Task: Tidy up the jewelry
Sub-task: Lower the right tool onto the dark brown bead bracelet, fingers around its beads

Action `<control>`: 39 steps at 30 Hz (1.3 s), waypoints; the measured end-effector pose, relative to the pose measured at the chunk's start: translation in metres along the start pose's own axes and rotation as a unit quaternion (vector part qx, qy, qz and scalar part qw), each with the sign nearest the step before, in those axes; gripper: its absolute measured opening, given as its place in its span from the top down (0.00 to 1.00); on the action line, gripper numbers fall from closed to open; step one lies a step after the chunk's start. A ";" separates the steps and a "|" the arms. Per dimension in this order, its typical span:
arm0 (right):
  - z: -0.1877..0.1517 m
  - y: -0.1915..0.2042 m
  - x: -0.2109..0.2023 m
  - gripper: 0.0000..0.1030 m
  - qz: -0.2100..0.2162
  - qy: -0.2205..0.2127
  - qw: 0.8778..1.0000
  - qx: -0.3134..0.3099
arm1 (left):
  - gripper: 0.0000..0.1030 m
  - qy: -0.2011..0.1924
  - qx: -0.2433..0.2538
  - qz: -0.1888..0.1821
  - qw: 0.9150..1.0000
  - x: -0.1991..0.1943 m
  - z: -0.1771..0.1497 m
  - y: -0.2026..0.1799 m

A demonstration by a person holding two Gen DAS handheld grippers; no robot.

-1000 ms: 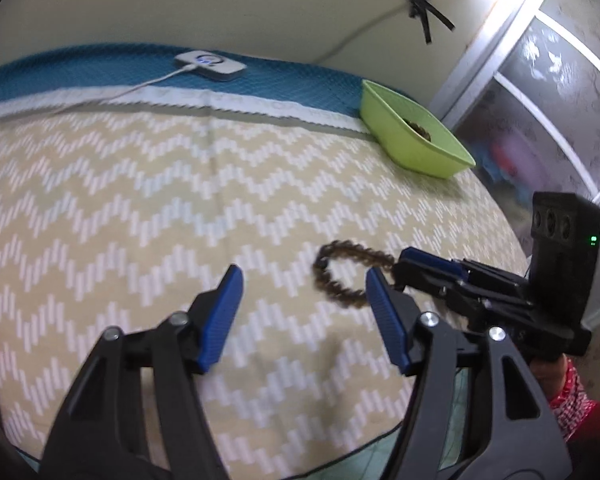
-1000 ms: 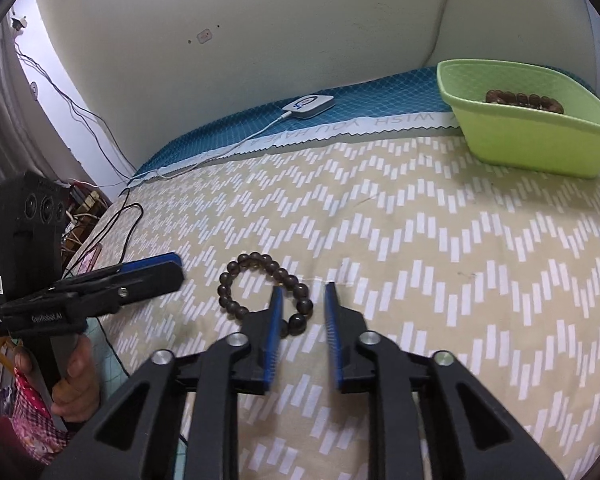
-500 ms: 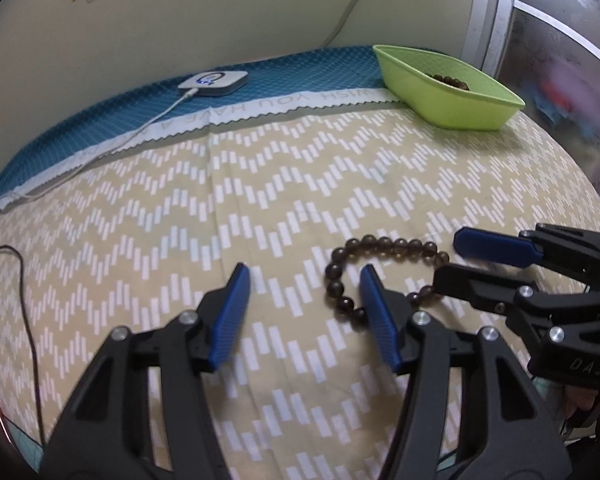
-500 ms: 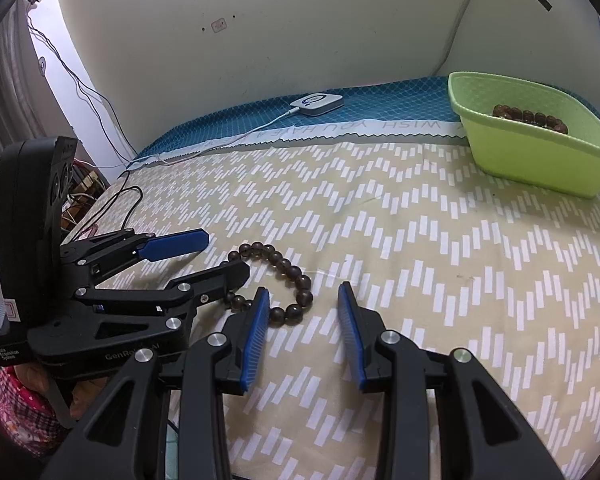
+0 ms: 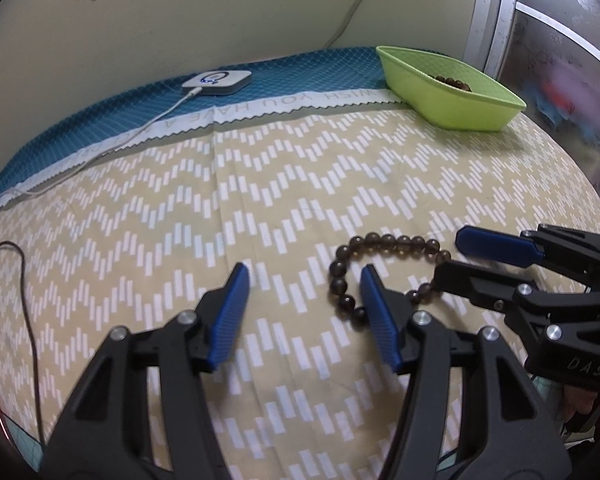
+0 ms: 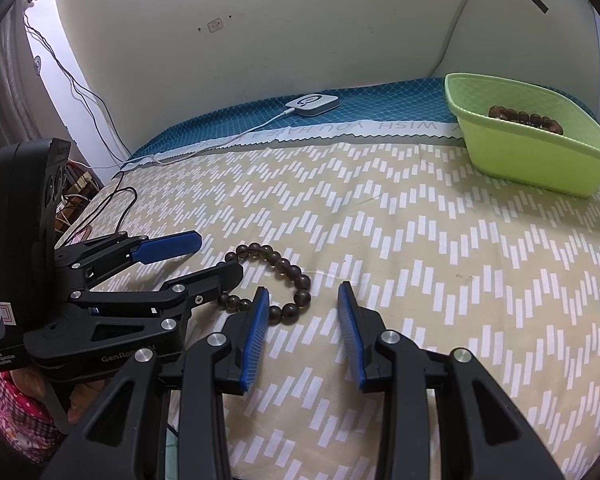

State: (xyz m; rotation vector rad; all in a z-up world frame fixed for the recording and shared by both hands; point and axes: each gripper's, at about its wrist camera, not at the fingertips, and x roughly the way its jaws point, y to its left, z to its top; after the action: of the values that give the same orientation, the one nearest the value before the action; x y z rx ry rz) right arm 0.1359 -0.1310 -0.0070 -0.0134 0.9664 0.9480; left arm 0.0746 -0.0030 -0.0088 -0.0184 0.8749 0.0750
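Note:
A dark brown bead bracelet [image 5: 384, 270] lies flat on the zigzag cloth; it also shows in the right wrist view [image 6: 284, 284]. My left gripper [image 5: 302, 282] is open, its right finger just inside the bracelet's left arc. My right gripper [image 6: 302, 300] is open and empty, its left finger at the bracelet's near edge. In the left wrist view the right gripper [image 5: 456, 256] reaches in from the right over the bracelet's right side. A green bin [image 6: 512, 160] at the far right holds another brown bracelet [image 6: 526, 118].
A white puck device [image 5: 217, 81] with a white cable sits on the blue cloth border by the wall. A black cable [image 5: 16, 280] runs down the bed's left edge. A sliding door [image 5: 560, 40] stands at the right beyond the green bin [image 5: 452, 96].
My right gripper has opened wider and let go of the bracelet. My left gripper has swung in closer, so both grippers now sit at the bracelet.

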 end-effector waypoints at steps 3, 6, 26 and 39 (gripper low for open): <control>0.000 -0.001 0.001 0.89 0.001 0.000 1.000 0.000 | 0.40 0.002 -0.006 0.002 1.000 0.000 0.000 0.002; 0.001 0.000 0.002 0.89 -0.002 0.001 1.000 -0.002 | 0.39 0.002 -0.005 0.003 1.000 0.001 0.001 0.003; 0.003 -0.001 0.005 0.89 -0.006 0.002 1.000 -0.007 | 0.15 0.019 -0.011 0.008 1.000 0.007 0.000 0.008; 0.003 0.002 0.008 0.77 -0.002 0.005 1.000 -0.022 | 0.06 0.026 -0.019 0.018 0.999 0.007 -0.001 0.012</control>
State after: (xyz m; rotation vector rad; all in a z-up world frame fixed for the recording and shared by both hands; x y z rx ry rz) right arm 0.1383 -0.1235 -0.0100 -0.0577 0.9547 0.9660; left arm 0.0774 0.0090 -0.0140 -0.0396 0.9266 0.1255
